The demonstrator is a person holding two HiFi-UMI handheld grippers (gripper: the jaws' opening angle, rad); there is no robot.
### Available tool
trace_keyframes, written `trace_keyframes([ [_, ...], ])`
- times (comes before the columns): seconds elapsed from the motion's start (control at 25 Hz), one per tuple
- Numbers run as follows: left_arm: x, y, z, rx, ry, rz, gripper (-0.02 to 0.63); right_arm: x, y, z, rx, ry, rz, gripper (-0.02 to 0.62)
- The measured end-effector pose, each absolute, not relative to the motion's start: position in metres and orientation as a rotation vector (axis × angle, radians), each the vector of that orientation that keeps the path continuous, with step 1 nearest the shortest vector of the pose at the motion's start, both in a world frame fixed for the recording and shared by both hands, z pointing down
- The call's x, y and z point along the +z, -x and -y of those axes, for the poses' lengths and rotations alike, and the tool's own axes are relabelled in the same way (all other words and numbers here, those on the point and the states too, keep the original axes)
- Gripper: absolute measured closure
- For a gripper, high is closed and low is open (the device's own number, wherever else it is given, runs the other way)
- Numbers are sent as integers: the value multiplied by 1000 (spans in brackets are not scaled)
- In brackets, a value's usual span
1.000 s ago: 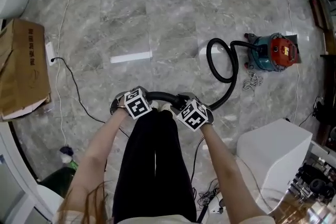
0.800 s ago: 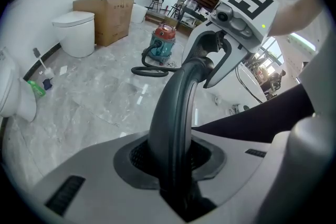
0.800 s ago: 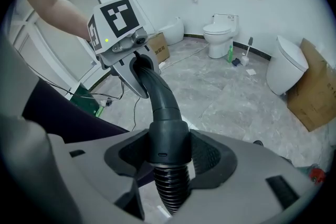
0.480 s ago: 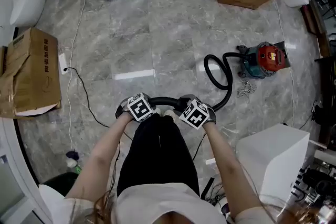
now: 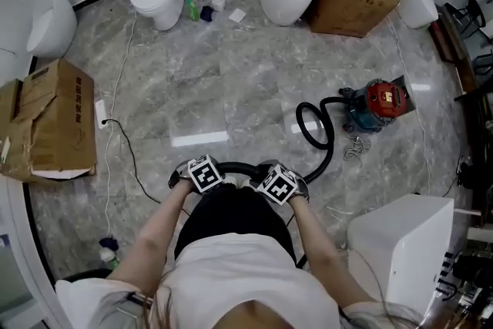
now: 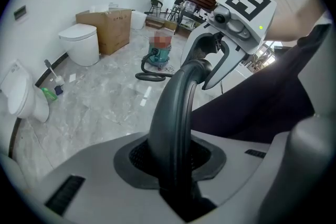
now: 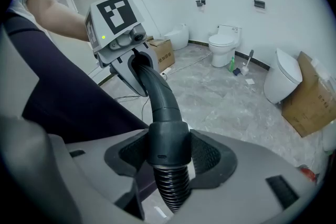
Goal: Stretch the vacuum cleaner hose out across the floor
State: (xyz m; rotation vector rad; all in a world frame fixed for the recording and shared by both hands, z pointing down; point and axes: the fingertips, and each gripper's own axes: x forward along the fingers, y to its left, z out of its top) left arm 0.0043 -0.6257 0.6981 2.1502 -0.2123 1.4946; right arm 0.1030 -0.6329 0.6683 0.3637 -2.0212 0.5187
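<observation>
I hold the vacuum cleaner hose with both grippers, just in front of my legs. My left gripper has its jaws clenched on the smooth curved end tube. My right gripper, close beside the left, has its jaws grasping the dark collar where the ribbed part begins. From there the hose runs off toward 2 o'clock, curls in one loop on the grey marble floor, and joins the teal and red vacuum cleaner.
</observation>
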Motion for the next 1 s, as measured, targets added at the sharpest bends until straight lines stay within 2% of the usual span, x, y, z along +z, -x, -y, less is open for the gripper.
trace_keyframes([
  [0.32, 674, -3, 653, 1483, -2289, 279, 495, 652, -98, 643, 455, -331, 2040, 351],
  [0.52, 675, -3, 623, 1364, -2253, 144, 494, 659, -86, 636, 453, -294, 2025, 351],
  [1.0, 689, 6, 588, 1396, -2240, 98, 494, 678, -77, 596, 497, -283, 2007, 351],
])
